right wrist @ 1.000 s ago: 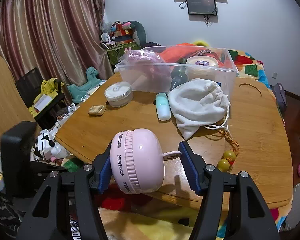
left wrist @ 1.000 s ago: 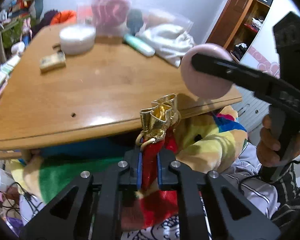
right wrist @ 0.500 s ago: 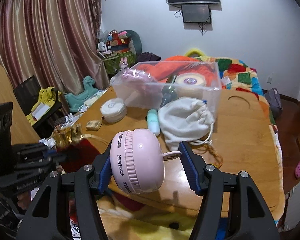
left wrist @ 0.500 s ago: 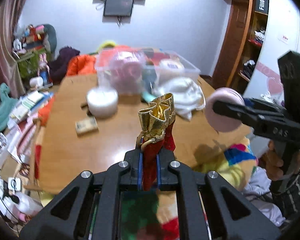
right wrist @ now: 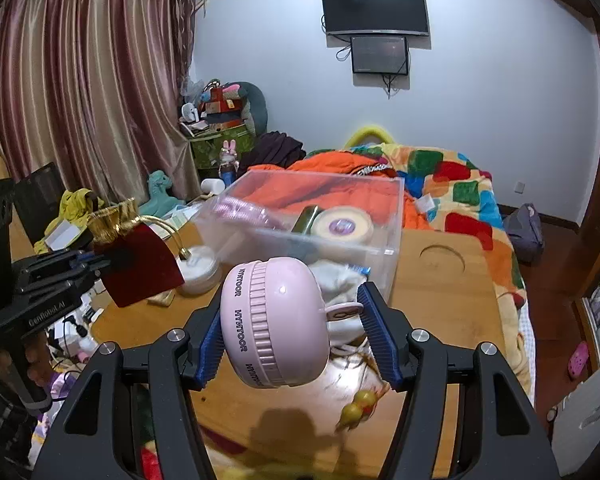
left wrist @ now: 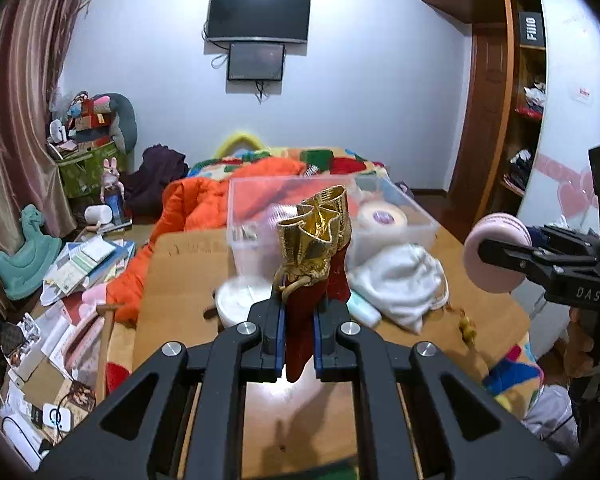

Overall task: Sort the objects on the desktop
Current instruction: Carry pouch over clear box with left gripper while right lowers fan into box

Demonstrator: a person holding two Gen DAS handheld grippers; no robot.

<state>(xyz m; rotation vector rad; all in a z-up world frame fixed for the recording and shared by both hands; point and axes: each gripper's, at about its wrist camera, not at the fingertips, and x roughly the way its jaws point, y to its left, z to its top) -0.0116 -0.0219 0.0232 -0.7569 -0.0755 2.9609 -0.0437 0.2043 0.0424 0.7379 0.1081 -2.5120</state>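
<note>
Ahead, a clear plastic bin [right wrist: 320, 216] stands on the wooden table [right wrist: 452, 300], with a white drawstring bag [left wrist: 400, 276] and a round white jar [right wrist: 198, 270] before it. Above the table's near edge, the left gripper [left wrist: 300, 334] is clenched on a red velvet pouch [left wrist: 312, 296], while the right gripper [right wrist: 292, 330] grasps a pink fan [right wrist: 276, 320].

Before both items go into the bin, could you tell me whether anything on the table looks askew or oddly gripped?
Only one oddity: the pink round device sits off-centre in the right gripper, against one pad, its small tab toward the other. The red pouch is pinched by its bottom in the left gripper.
</note>
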